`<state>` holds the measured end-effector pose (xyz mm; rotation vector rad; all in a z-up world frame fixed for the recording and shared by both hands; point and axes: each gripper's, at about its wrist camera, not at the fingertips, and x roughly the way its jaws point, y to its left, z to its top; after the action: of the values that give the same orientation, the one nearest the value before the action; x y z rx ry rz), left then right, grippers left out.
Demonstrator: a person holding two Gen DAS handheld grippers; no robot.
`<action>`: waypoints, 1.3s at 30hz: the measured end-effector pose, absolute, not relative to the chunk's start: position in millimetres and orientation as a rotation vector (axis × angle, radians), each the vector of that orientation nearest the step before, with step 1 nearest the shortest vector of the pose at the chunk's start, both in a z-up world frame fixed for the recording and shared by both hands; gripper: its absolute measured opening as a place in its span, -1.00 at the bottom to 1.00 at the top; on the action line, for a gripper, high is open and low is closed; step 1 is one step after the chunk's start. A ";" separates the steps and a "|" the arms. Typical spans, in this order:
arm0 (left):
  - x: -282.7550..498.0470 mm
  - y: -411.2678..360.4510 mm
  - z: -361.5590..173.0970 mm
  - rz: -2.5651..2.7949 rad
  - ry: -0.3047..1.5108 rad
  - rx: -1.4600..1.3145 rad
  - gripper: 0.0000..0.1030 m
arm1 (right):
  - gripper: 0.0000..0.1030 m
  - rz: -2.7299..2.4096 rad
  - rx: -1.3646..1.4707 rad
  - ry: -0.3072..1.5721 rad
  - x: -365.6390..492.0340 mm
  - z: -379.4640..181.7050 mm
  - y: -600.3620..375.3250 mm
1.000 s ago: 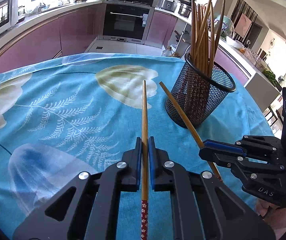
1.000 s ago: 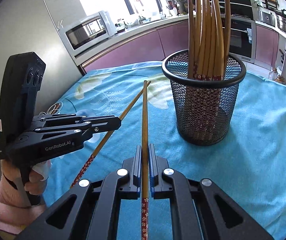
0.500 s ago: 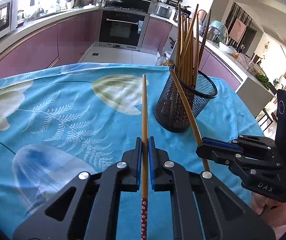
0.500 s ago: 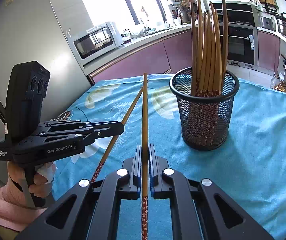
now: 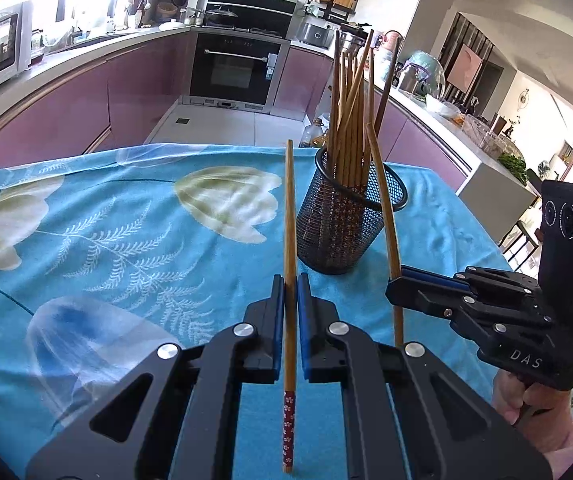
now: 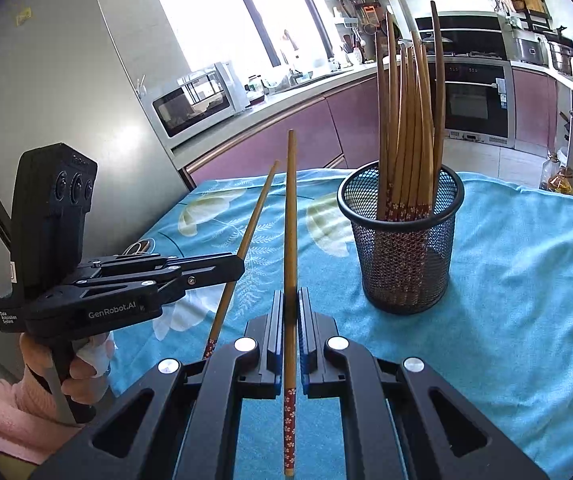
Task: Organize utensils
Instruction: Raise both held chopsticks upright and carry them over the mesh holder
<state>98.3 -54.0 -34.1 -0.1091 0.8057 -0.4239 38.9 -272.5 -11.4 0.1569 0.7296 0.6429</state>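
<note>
The left gripper [image 5: 290, 292] is clenched on a bamboo chopstick [image 5: 289, 216], its blue pads pinching the shaft. The plain tip points toward twelve o'clock and the red flowered end trails back toward six. The right gripper [image 6: 290, 304] grasps a second chopstick [image 6: 290, 216] the same way, pads tight on the wood, tip toward twelve o'clock.

In the left wrist view, the right gripper [image 5: 396, 280] sits at about four o'clock, its chopstick rising steeply in front of the black mesh holder [image 5: 348, 224]. The holder stands upright on the blue floral tablecloth [image 5: 126, 232] at about one o'clock, just beyond the fingertips, packed with upright chopsticks [image 5: 350, 120].

In the right wrist view, the left gripper [image 6: 238, 266] is at nine o'clock, held by a hand [image 6: 82, 364] in a pink sleeve [image 6: 10, 424]. The holder stands at about two o'clock.
</note>
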 end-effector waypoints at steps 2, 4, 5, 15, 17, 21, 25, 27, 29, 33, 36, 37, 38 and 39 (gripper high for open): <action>97.1 -54.5 -31.8 -0.429 0.801 -0.110 -0.86 | -0.89 0.642 0.160 0.723 39.2 -9.9 -273.2; 96.7 -54.7 -30.1 -0.432 0.797 -0.110 -0.86 | -0.89 0.642 0.163 0.717 40.0 -8.3 -274.8; 96.7 -55.0 -29.7 -0.433 0.796 -0.111 -0.86 | -0.89 0.641 0.164 0.713 40.0 -7.6 -275.7; 95.5 -55.7 -25.2 -0.449 0.775 -0.120 -0.86 | -0.89 0.636 0.182 0.692 38.8 -3.6 -283.6; 95.1 -55.9 -23.8 -0.453 0.771 -0.122 -0.86 | -0.89 0.636 0.185 0.688 38.3 -2.7 -284.7; 94.1 -56.9 -20.6 -0.459 0.765 -0.122 -0.86 | -0.89 0.635 0.187 0.678 37.8 0.1 -287.1; 93.9 -58.5 -16.7 -0.465 0.757 -0.122 -0.86 | -0.89 0.632 0.188 0.667 37.1 4.4 -288.3; 93.6 -59.5 -15.5 -0.470 0.751 -0.119 -0.86 | -0.89 0.631 0.190 0.663 36.8 5.5 -289.7; 93.3 -60.6 -14.0 -0.474 0.747 -0.118 -0.86 | -0.89 0.630 0.191 0.658 36.7 6.6 -291.4; 93.2 -61.9 -12.3 -0.479 0.739 -0.117 -0.86 | -0.89 0.630 0.194 0.652 36.6 8.7 -293.8; 92.8 -62.4 -11.0 -0.480 0.737 -0.118 -0.86 | -0.89 0.629 0.197 0.647 37.7 10.4 -296.5; 92.7 -62.5 -10.8 -0.480 0.737 -0.117 -0.86 | -0.89 0.628 0.196 0.645 37.7 10.9 -297.3; 92.6 -63.2 -10.5 -0.480 0.736 -0.116 -0.86 | -0.89 0.628 0.197 0.644 37.7 11.3 -297.9; 92.5 -63.3 -10.3 -0.480 0.735 -0.117 -0.86 | -0.89 0.627 0.198 0.642 37.5 11.9 -298.1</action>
<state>92.5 -63.3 -10.3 -0.1166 0.7349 -0.4799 37.5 -298.1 11.9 0.1981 0.6422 0.6268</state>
